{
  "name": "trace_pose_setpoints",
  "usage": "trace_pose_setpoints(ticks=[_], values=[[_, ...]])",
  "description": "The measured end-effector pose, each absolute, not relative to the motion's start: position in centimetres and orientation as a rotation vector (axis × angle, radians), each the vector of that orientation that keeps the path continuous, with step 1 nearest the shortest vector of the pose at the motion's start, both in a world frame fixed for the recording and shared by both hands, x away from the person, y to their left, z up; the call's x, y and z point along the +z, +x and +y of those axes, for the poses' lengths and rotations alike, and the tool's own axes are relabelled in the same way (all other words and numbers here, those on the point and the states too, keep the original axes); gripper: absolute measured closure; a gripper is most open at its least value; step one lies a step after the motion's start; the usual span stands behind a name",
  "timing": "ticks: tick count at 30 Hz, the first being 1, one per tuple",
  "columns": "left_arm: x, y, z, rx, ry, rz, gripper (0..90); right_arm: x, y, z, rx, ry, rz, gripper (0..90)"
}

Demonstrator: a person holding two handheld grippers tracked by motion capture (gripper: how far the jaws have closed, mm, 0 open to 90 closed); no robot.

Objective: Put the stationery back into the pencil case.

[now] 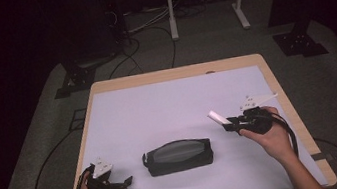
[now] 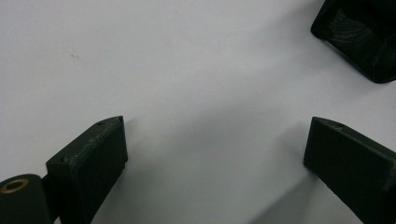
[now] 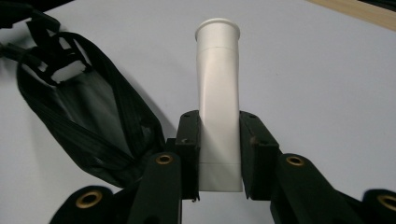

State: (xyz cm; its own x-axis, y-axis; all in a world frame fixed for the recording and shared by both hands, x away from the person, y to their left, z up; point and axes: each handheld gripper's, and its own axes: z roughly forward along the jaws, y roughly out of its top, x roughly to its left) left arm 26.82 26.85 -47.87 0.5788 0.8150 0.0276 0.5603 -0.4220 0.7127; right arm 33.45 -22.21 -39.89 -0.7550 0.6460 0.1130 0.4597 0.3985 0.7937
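I am holding a white tube in my right hand-held gripper. Its two black jaws are squeezing the flat end of the tube from both sides, and the round cap end is sticking out past them. In the high view the right hand-held gripper is sitting above the right part of the surface, and the tube is pointing up and to the left, off the surface.

I am resting my left hand-held gripper near the front left corner of the surface. Its jaws are standing wide apart with nothing between them, just bare white surface.

The black pouch is lying flat between my two hands, near the front edge. In the right gripper view the pouch is lying just to the left of the tube, with its mesh side up. In the left gripper view a corner of the pouch is peeking in at the top right.

I am not seeing any words or labels I can read on the tube or the pouch.

The surface has a wooden rim around it. The whole back half is open, so there is lots of room to move there.
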Motion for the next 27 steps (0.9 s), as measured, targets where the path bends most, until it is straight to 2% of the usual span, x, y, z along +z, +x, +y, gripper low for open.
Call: trace_pose_setpoints(ticks=[27], values=[[-47.9,26.8,26.8,0.491,2.137,1.091,5.3,-38.2,32.6,-19.4,1.382,0.725,2.531,70.5]])
